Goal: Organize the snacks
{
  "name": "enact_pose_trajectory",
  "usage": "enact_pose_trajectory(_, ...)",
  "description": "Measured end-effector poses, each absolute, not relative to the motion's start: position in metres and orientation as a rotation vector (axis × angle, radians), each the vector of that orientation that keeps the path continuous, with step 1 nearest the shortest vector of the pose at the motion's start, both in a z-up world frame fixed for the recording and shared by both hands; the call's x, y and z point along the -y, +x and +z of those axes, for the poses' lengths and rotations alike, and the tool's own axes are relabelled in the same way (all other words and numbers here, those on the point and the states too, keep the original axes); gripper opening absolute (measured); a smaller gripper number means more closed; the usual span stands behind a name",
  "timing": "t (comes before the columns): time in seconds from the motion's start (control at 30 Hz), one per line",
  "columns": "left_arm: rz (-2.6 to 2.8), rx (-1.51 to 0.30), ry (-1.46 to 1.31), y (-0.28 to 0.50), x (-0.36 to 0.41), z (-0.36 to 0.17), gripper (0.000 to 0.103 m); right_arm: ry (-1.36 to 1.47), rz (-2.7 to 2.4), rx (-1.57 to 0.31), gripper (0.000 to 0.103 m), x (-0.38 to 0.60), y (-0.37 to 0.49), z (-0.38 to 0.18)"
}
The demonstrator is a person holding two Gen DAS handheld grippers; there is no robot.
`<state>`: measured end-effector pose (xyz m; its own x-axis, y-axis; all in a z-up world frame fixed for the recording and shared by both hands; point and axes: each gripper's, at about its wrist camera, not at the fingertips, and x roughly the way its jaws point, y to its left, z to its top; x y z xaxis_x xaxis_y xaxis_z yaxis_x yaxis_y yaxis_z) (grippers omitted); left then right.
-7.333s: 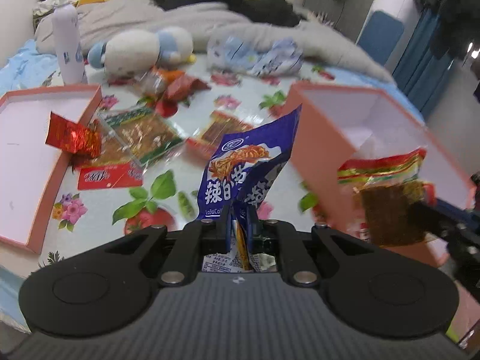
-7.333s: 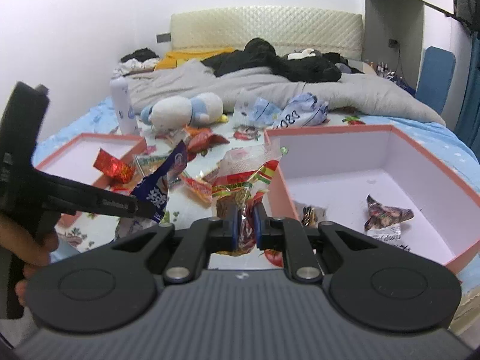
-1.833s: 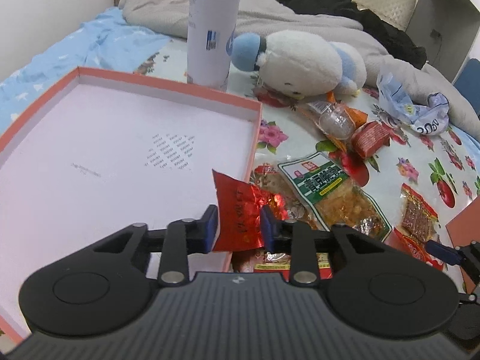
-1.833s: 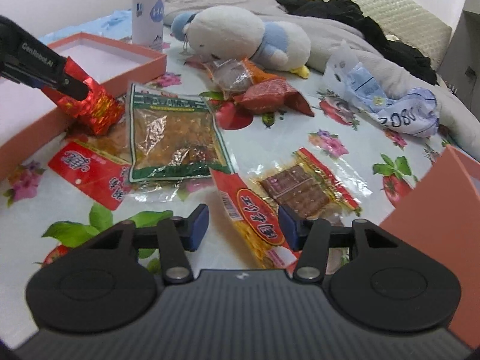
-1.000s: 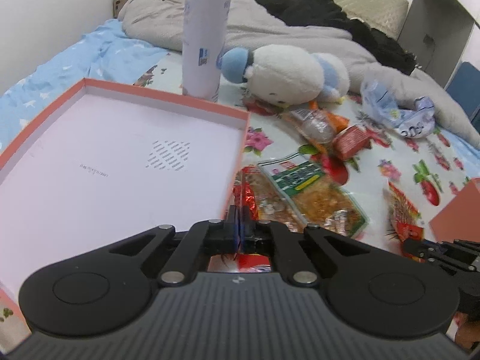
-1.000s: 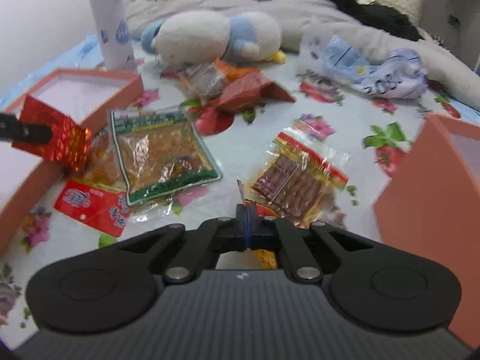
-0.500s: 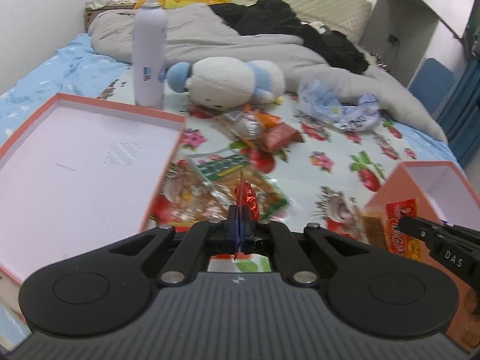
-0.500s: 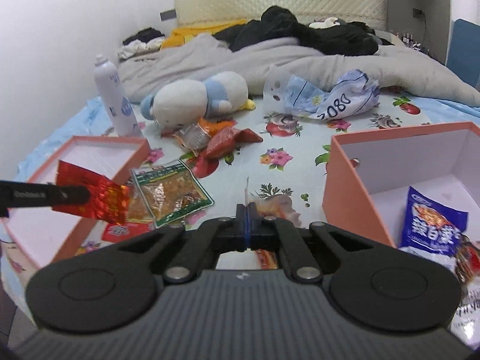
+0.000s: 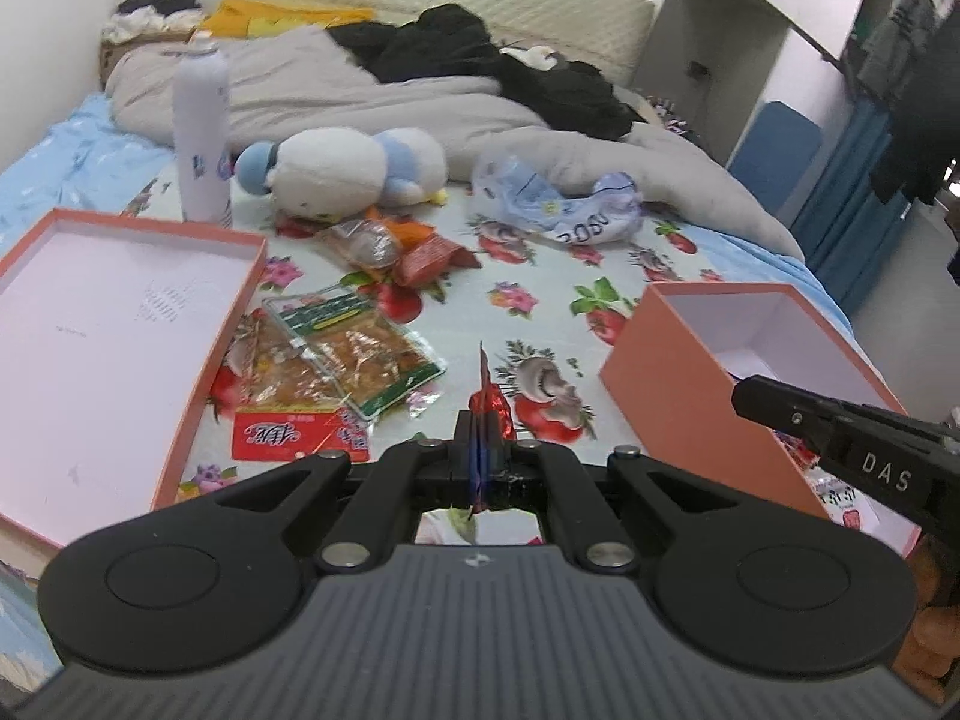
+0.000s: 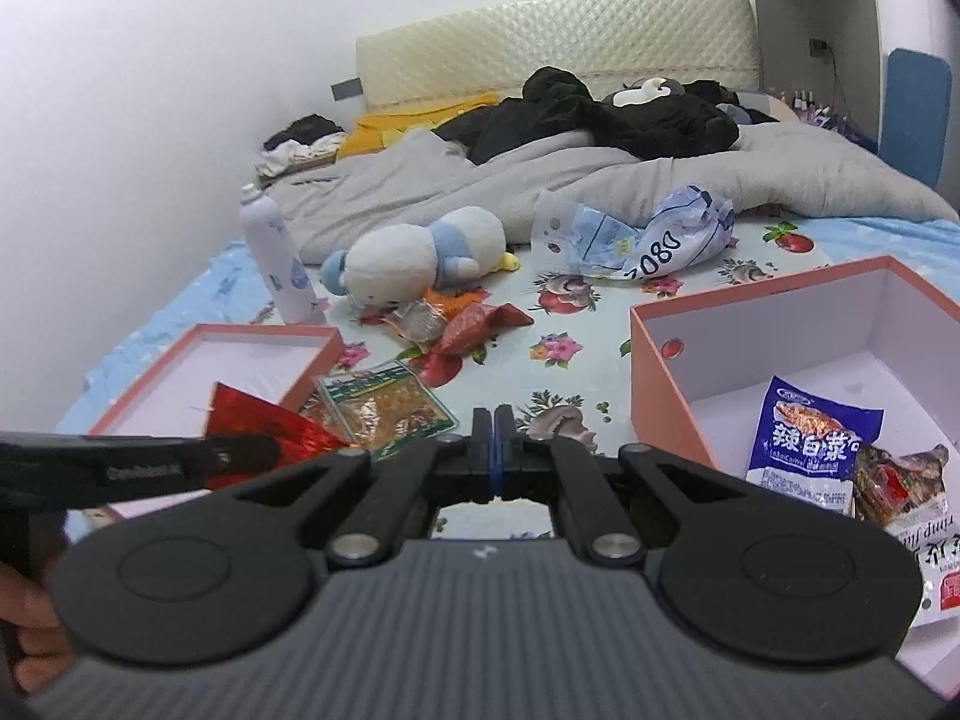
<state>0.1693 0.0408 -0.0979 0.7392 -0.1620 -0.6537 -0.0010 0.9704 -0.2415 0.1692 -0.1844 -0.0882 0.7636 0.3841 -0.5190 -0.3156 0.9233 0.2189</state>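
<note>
On the bed [image 9: 540,312], the shallow lid [image 9: 90,330] lies at the left edge, the deep box [image 9: 678,384] right, loose snack packets [image 9: 354,354] between, plush toy [image 9: 336,171] behind.

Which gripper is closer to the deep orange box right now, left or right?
Right. The right gripper hangs at the deep orange box, over its near wall. The left gripper, shut on a red foil packet, is off to the side by the shallow lid.
</note>
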Motion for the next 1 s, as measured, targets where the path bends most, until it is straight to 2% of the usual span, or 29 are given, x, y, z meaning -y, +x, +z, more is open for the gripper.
enact_pose_trajectory(0.33,-0.083,-0.746,-0.262,0.151,-0.028,-0.113,0.001,0.194,0.300,-0.669,0.007,0.206,0.155,-0.140)
enact_pose_trajectory(0.37,-0.078,-0.755,-0.265,0.151,-0.028,-0.118,0.001,0.196,0.292,-0.675,0.013,0.206,0.154,-0.145)
enact_pose_trajectory(0.4,-0.075,-0.765,-0.267,0.151,-0.028,-0.122,0.001,0.203,0.285,-0.683,0.033,0.206,0.153,-0.151)
enact_pose_trajectory(0.47,-0.071,-0.777,-0.262,0.151,-0.028,-0.130,0.001,0.218,0.292,-0.691,0.054,0.205,0.152,-0.161)
enact_pose_trajectory(0.63,-0.071,-0.808,-0.277,0.155,-0.034,-0.148,0.001,0.170,0.307,-0.724,0.054,0.194,0.156,-0.182)
enact_pose_trajectory(0.73,-0.076,-0.810,-0.294,0.157,-0.036,-0.153,0.001,0.132,0.299,-0.733,0.074,0.190,0.157,-0.193)
enact_pose_trajectory(0.8,-0.077,-0.814,-0.300,0.159,-0.037,-0.156,0.001,0.099,0.297,-0.737,0.081,0.186,0.160,-0.201)
enact_pose_trajectory(1.0,-0.077,-0.839,-0.305,0.166,-0.038,-0.163,0.001,0.048,0.314,-0.786,0.081,0.179,0.179,-0.222)
